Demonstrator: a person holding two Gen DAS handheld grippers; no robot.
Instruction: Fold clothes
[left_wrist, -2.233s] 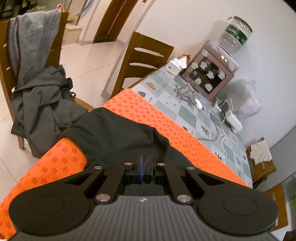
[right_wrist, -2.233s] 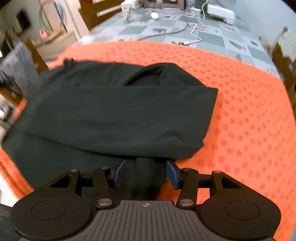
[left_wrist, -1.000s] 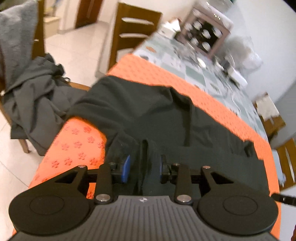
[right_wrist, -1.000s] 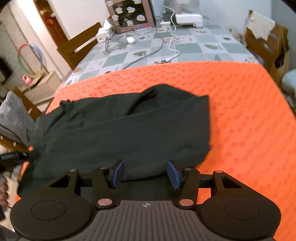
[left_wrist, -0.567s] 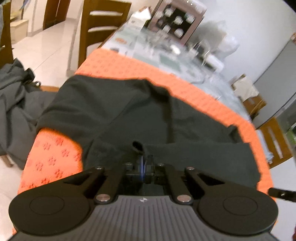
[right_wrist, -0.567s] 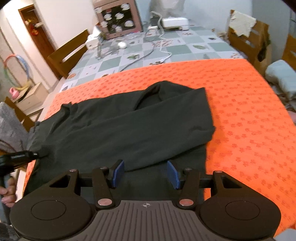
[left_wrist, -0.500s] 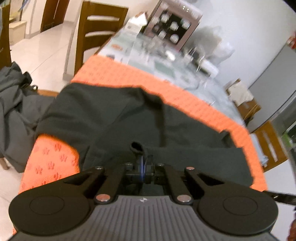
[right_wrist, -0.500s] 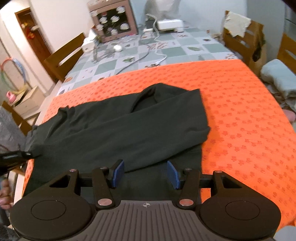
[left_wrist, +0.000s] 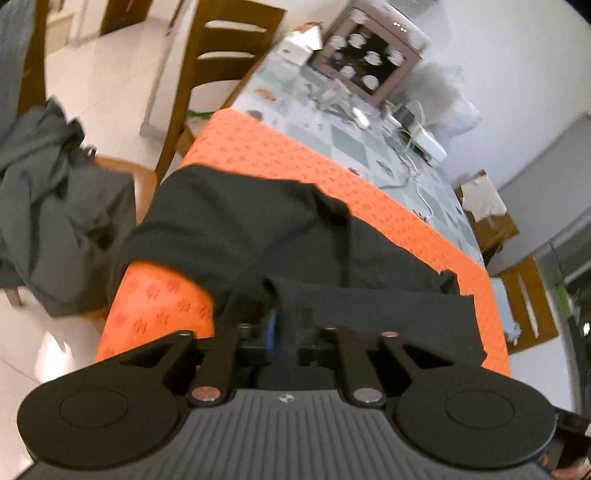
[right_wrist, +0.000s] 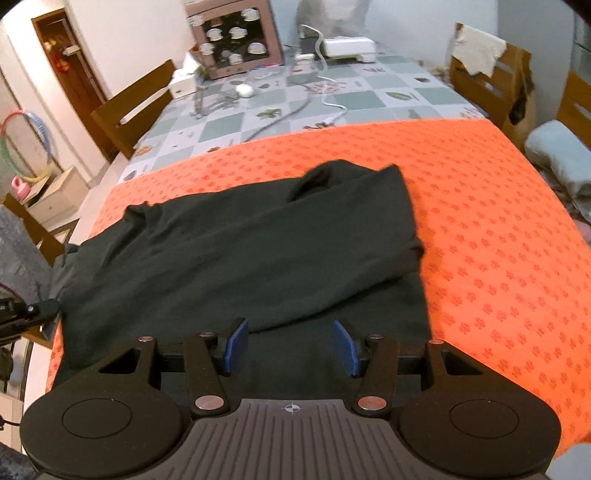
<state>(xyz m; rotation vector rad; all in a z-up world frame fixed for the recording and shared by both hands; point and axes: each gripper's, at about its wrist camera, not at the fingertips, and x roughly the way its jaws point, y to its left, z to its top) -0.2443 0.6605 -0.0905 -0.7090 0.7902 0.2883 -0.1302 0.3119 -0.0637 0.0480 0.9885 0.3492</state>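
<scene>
Left wrist: left gripper (left_wrist: 286, 332), clamped before, just opening, dark garment (left_wrist: 258, 229) between; right gripper (right_wrist: 290, 345) unchanged, half-open.

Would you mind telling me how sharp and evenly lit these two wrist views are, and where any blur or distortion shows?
Left wrist view: motion blur smears the chair and the far clutter, and the dark garment has soft edges; the fisheye curves the orange cloth. Right wrist view: sharper on the right gripper, mild blur along the garment's edge, even indoor light, no glare, bowed table edges.
</scene>
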